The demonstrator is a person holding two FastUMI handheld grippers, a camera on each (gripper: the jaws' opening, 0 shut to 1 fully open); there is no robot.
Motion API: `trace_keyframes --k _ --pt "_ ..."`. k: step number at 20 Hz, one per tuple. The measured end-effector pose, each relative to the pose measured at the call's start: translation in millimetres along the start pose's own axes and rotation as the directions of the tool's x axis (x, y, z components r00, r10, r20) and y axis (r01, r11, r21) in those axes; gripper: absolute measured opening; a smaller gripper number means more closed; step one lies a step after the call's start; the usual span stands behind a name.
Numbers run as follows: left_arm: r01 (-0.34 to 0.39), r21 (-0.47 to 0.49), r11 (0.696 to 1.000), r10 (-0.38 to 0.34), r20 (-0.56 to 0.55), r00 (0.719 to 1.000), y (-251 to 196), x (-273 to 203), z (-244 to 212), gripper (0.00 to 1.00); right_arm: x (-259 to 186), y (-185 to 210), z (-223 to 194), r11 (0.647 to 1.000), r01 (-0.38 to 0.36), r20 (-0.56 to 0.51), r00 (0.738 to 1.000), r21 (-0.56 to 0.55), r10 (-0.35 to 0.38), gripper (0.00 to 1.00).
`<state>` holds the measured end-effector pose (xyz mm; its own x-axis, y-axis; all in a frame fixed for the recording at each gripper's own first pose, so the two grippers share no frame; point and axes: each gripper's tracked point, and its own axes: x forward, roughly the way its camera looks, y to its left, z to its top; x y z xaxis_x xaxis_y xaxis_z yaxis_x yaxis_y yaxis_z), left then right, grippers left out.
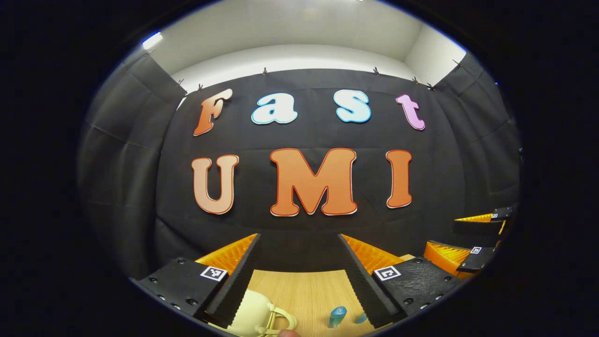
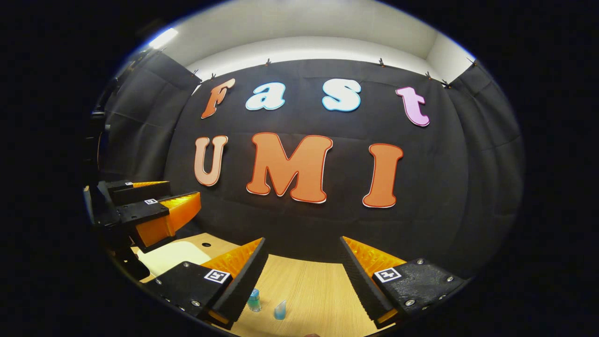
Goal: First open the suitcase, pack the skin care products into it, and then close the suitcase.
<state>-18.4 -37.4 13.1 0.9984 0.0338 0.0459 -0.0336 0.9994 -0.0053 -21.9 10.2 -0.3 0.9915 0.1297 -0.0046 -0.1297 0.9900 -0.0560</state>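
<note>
- 2 grippers are in play. In the left gripper view the left gripper [image 1: 299,276] hangs above the wooden table [image 1: 304,290] with its jaws spread wide and nothing between them.
- In the right gripper view the right gripper [image 2: 304,276] is likewise spread wide and grips nothing.
- Each gripper also appears in the other's view: the right one at the far right edge [image 1: 468,243], the left one at the left edge [image 2: 159,210].
- 1 cream suitcase [image 1: 255,316] lies on the table at the near left, lid down, its handle [image 1: 281,320] pointing right.
- 2 small blue skin care bottles [image 1: 337,316] stand on the table just right of the suitcase, near each other; whether they touch cannot be told.
- In the right gripper view the 2 bottles [image 2: 254,299] sit near the bottom, with the suitcase to their left.
</note>
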Motion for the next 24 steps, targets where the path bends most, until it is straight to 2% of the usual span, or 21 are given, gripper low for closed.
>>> trace_keyframes --k 8,13,15,16,17,23,24 --pt "0.002 0.024 1.000 -0.002 -0.021 1.000 4.9 -1.4 -11.2 0.98 -7.4 -1.0 -12.1 1.000 0.021 -0.040 0.999 0.008 -0.021 0.96" --pt "0.010 0.034 0.999 -0.009 -0.021 1.000 3.7 -2.7 -12.8 0.98 -7.1 -6.0 -7.5 0.999 0.031 -0.029 0.999 0.018 -0.030 0.96" --pt "0.014 0.050 0.999 -0.013 -0.018 1.000 2.5 -2.4 -13.2 0.98 -5.7 -4.9 -7.8 0.999 0.033 -0.029 0.999 0.026 -0.032 0.96" --pt "0.017 0.058 0.998 -0.016 -0.020 1.000 1.6 -2.7 -15.7 0.98 -5.5 -5.5 -8.4 0.999 0.034 -0.032 0.999 0.027 -0.033 1.00" --pt "0.018 0.066 0.998 -0.017 -0.023 1.000 1.1 -3.2 -17.6 0.99 -4.9 -6.4 -9.8 0.999 0.036 -0.032 0.999 0.025 -0.035 0.96" --pt "0.030 0.139 0.990 -0.017 -0.092 0.996 0.7 -0.5 -44.4 0.98 -4.1 -14.9 -13.3 0.999 0.037 -0.037 0.999 0.029 -0.036 0.96" --pt "0.027 0.156 0.987 -0.011 -0.106 0.994 3.1 -2.9 -51.2 1.00 -3.2 -17.0 -14.0 0.999 0.036 -0.036 0.999 0.029 -0.035 0.96"
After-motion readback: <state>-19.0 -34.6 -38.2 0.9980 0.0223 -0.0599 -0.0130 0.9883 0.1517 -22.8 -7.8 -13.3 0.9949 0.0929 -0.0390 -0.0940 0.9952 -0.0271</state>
